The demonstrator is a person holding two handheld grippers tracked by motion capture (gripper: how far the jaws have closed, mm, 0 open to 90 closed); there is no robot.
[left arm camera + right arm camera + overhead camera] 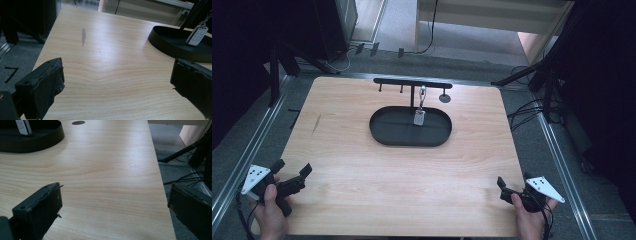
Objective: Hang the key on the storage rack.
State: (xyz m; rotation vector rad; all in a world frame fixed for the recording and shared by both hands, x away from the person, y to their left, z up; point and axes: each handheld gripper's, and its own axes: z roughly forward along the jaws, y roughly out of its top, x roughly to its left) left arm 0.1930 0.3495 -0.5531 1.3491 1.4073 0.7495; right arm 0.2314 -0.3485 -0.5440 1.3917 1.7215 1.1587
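Note:
A black oval tray [384, 134] lies at the middle of the wooden table. Over its back edge stands a black rack [412, 82] with small hooks. A white key fob [419, 117] hangs from the rack on a metal ring, down over the tray. My left gripper [293, 167] rests at the near left corner, open and holding nothing. My right gripper [514, 180] rests at the near right corner, also open and holding nothing. The left gripper view [117, 70] has the tray [170, 47] and fob [197, 35] at the far right. The right gripper view [115, 193] has the tray [37, 142] and fob [23, 127] at the top left.
A dark round spot [444, 97] sits on the table right of the rack. A grey scuff [316, 124] marks the wood at the left. Black stand legs [522, 75] and cables [524, 112] lie on the floor past the right edge.

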